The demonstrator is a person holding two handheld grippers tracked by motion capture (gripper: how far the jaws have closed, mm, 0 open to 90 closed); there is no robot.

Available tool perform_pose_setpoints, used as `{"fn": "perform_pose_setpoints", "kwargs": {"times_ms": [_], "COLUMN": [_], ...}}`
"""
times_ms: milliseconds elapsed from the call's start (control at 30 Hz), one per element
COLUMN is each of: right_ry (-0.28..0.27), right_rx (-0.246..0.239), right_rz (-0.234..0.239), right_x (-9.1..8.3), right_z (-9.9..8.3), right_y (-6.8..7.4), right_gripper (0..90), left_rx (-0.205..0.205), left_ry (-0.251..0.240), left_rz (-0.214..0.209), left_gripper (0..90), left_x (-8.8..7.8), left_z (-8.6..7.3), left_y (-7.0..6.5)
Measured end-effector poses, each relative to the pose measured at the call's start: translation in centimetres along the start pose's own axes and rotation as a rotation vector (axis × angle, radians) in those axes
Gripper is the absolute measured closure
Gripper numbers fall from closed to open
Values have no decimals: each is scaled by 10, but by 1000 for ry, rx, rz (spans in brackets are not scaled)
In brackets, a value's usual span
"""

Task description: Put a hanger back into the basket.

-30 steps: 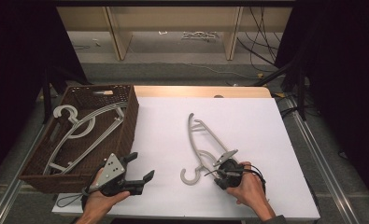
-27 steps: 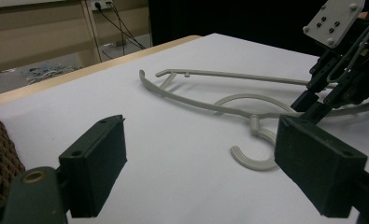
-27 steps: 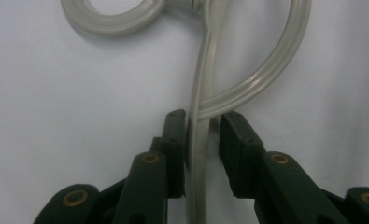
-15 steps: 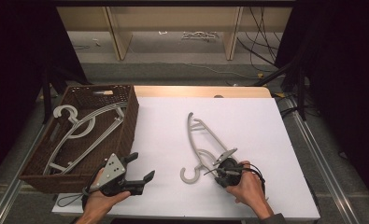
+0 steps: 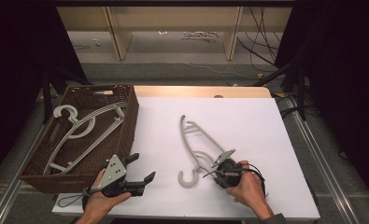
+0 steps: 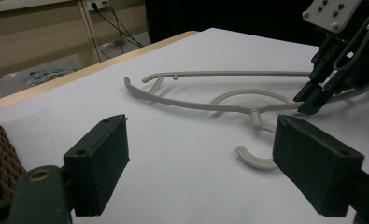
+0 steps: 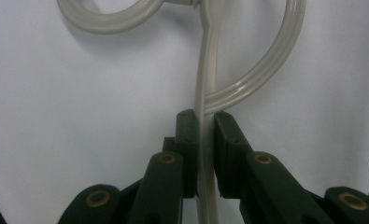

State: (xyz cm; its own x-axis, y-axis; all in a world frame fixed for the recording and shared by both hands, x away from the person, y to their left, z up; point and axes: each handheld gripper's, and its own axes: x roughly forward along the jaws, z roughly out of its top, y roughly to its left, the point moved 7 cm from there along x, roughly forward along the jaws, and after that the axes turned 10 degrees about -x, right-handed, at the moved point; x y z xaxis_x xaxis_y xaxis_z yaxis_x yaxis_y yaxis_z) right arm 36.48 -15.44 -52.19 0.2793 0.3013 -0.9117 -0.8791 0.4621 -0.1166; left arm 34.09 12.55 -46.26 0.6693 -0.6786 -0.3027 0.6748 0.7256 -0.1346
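A: Right gripper (image 7: 203, 154), jaws clamped on the shoulder bar of the grey hanger (image 5: 198, 142), having just been closing onto it.

B: Hanger flat on the white table (image 5: 257, 126), hook toward the near edge.

A: Left gripper (image 5: 138, 173), jaws spread wide, nothing between them, near the front left corner.

B: Beside it, wicker basket (image 5: 128, 123) holding more hangers (image 5: 77, 128).
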Motion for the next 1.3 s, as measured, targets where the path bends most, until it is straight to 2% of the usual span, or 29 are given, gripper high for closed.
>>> {"fn": "perform_pose_setpoints", "kwargs": {"times_ms": [100,167,233,267,433,467,533,633,733,767,800,933,1000,1300], "right_ry": [-10,-14,-19,-14,-42,-48,-51,-61,-74,-78,-84,-96,-103,-106], "right_rx": [-34,-55,-74,-84,-116,-127,-141,-159,-180,-185,-204,-230,-245,-301], "right_rz": [2,5,4,14,-6,-4,-5,-12,-14,-17,-19,-18,-13,15], "right_x": [-4,-7,-9,-11,-15,-16,-19,-22,-25,-27,-28,-34,-37,-48], "right_z": [2,3,4,4,8,9,11,14,17,18,20,25,27,31], "right_y": [2,4,6,7,8,9,10,12,13,14,15,19,22,34], "right_gripper": [820,820,821,821,821,822,822,822,822,822,822,823,823,824], "left_rx": [17,14,34,30,33,55,68,65,99,97,123,167,183,337], "left_ry": [5,1,13,12,13,20,15,15,33,42,48,75,106,244], "left_rz": [-1,-9,-4,-6,-15,-9,-4,-12,-22,-26,-24,-41,-53,-95], "left_gripper": [186,188,191,192,196,196,199,205,213,217,222,228,231,286], "left_x": [1,2,2,2,4,4,5,9,14,17,19,31,38,63], "left_z": [-1,-1,-1,-2,-2,-1,0,2,3,4,5,10,9,-4], "left_y": [-1,-3,-2,-3,-4,-3,-3,-2,-2,-2,-1,-3,-6,-19]}}
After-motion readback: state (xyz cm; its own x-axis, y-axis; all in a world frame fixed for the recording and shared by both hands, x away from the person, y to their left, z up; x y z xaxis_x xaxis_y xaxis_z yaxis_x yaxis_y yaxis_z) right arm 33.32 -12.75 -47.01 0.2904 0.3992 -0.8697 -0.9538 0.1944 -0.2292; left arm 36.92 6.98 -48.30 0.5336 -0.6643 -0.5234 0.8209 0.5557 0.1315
